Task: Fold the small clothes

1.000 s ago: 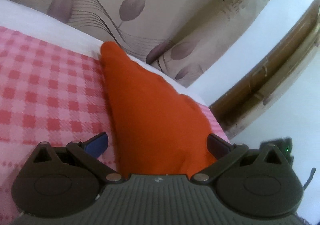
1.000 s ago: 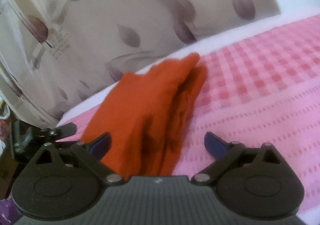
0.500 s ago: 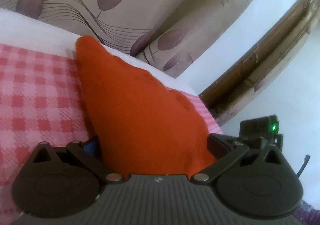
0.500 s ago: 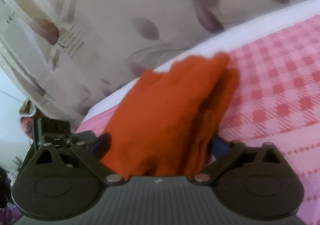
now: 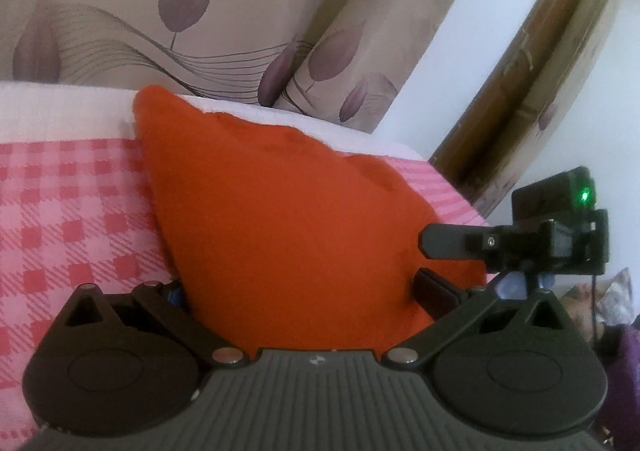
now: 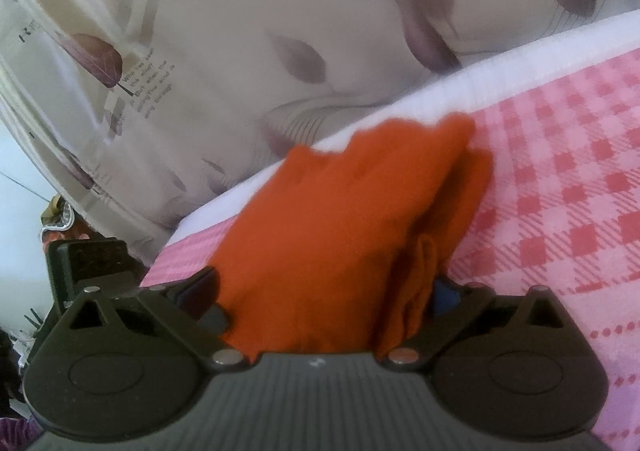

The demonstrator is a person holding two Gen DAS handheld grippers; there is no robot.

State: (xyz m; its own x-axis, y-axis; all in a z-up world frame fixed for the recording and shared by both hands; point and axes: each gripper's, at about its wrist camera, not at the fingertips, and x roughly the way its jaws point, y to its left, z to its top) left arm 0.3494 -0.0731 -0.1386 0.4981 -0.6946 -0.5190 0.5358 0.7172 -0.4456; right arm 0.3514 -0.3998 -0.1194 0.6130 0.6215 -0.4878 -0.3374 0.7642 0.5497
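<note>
An orange garment [image 5: 288, 219] lies on the pink checked bedcover [image 5: 72, 211], its far tip touching the white band of bedding that runs along the cover's far edge, just below the leaf-patterned curtain [image 5: 224, 11]. The left gripper [image 5: 298, 291] has its fingers set wide, one at each side of the garment's near end — the cloth fills the gap between them and hides most of the blue pad on one side. The right gripper [image 6: 326, 291] is likewise spread around the same garment [image 6: 344, 219]; here the cloth shows several stacked layers, with a folded edge bunched against one finger. In the left wrist view, the other gripper's black body with a green light [image 5: 552, 227] sits just beside the garment's edge, over the cover's striped border. A wooden frame [image 5: 520, 63] stands beyond the curtain.
</note>
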